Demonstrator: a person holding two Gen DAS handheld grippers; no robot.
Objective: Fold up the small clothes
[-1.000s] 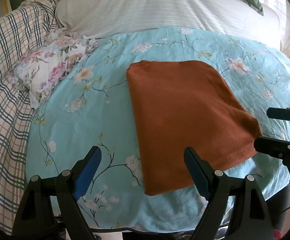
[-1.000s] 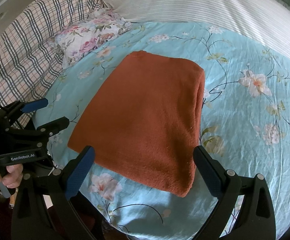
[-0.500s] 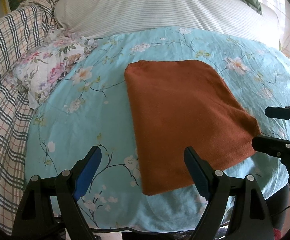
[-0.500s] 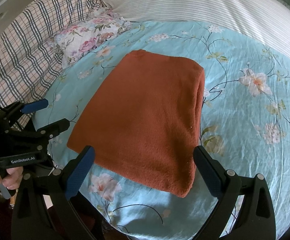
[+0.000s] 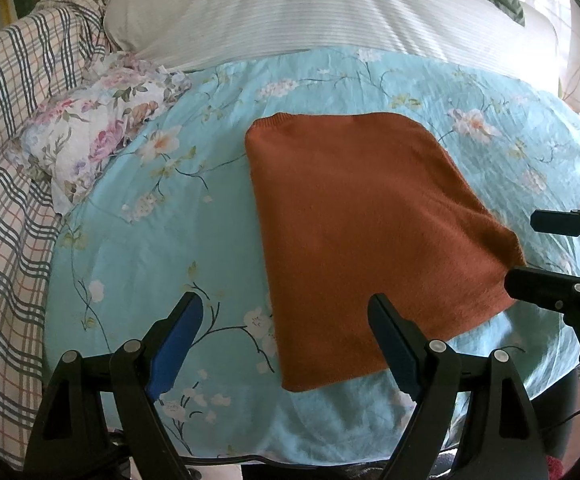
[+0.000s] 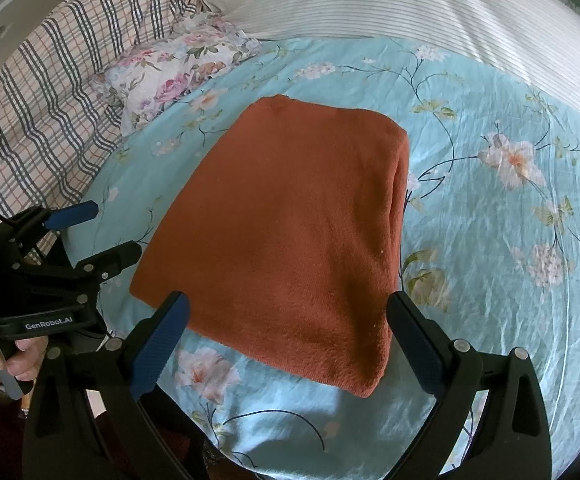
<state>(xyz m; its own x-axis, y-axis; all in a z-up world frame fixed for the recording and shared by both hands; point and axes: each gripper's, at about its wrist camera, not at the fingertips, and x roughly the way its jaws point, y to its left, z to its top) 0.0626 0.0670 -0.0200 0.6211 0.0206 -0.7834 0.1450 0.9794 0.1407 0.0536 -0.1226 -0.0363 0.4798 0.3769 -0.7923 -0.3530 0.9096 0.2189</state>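
Observation:
A rust-orange knitted garment [image 5: 370,220] lies folded into a neat rectangle on the light-blue floral sheet [image 5: 149,240]. In the right wrist view the same garment [image 6: 290,232] shows its doubled fold along the right side. My left gripper [image 5: 285,320] hovers open over the garment's near-left corner, nothing between its blue pads. My right gripper [image 6: 290,320] is open too, above the garment's near edge, holding nothing. Each gripper shows in the other's view: the right one [image 5: 530,248] at the far right, the left one [image 6: 109,232] at the left, held by a hand [image 6: 13,360].
A white pillow with pink flowers [image 5: 89,140] lies at the left of the sheet. Beyond it is a plaid blanket [image 5: 5,120]. A white striped duvet [image 5: 310,12] covers the far side of the bed. The sheet's near edge [image 5: 249,456] runs just below the grippers.
Both views have shifted only slightly; the garment lies as before and both grippers stay open.

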